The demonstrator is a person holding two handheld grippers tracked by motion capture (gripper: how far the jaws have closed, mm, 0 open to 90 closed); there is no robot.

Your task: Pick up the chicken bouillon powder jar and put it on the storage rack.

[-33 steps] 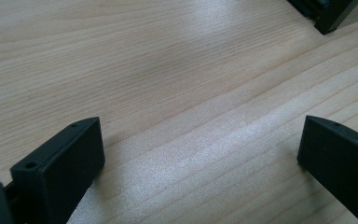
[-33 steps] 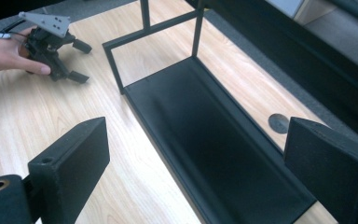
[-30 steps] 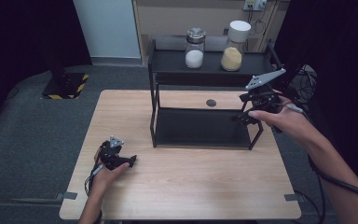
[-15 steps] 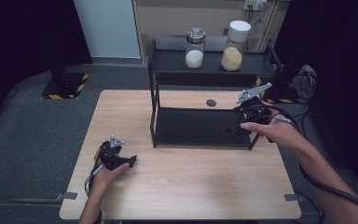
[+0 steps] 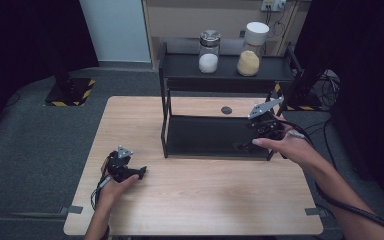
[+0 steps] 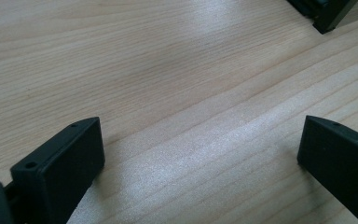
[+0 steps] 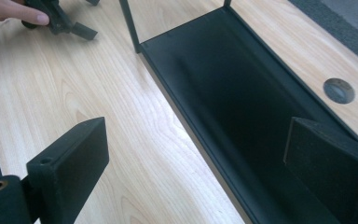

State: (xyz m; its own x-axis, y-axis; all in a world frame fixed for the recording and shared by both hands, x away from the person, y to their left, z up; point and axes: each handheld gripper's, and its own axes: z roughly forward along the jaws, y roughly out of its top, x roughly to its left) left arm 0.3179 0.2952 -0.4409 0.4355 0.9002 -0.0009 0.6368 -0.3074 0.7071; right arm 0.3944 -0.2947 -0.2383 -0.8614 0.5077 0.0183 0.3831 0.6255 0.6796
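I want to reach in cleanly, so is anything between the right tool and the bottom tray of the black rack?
Nothing visible. The right tool hangs open at the lower shelf of the rack, which is bare; both jars stand on top.

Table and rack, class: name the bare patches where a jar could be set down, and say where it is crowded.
Free: the table front between both hands; the rack's lower tray, left of the right tool; the top shelf left of the white-filled jar. Crowded: the shelf around that jar and the yellow-filled jar, and near the left tool.
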